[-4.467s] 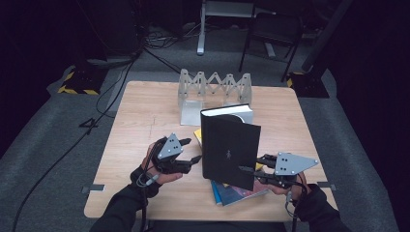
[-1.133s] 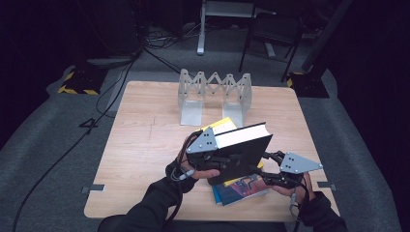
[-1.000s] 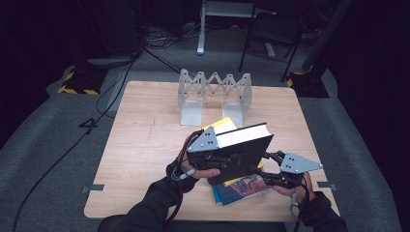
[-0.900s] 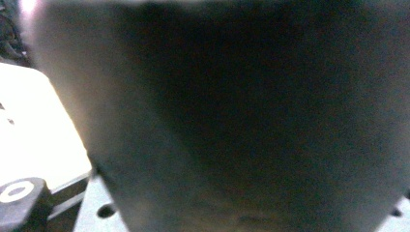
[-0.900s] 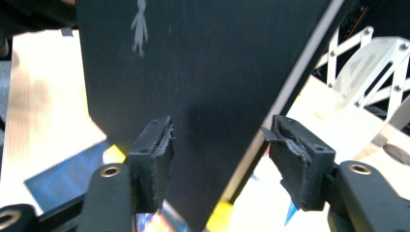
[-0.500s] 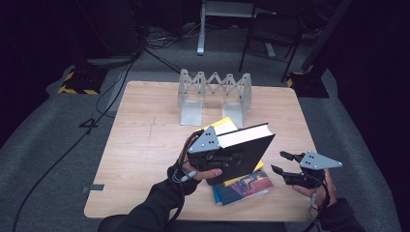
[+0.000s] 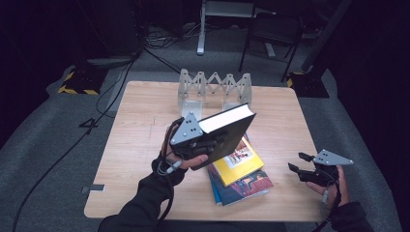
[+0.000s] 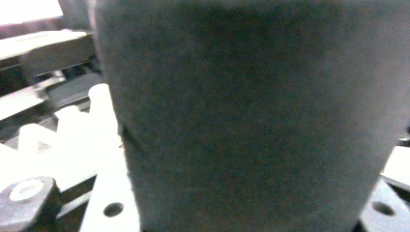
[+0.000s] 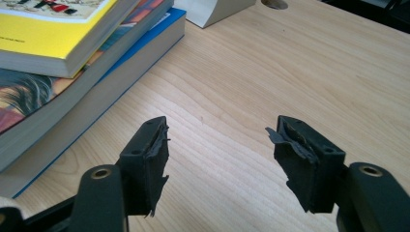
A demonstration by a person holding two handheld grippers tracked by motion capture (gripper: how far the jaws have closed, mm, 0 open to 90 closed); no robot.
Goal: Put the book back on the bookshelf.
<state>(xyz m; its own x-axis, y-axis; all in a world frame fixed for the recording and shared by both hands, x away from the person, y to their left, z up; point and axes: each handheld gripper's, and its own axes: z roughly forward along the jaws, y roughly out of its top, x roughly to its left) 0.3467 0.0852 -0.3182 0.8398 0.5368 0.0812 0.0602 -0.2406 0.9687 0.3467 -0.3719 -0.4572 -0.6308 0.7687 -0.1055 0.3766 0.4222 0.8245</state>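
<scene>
Black book (image 7: 227,130) gripped aloft by left tool (image 7: 193,145); right tool (image 9: 217,145) gapes empty over table (image 9: 290,72).

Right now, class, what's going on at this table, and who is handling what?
A person works at a wooden table with a tool in each hand. The left tool holds a black book tilted above a stack of books, the top one yellow. The right tool is open and holds nothing, off to the right of the stack near the table's edge. A pale zigzag rack stands at the far side, and no book is in it yet.
</scene>
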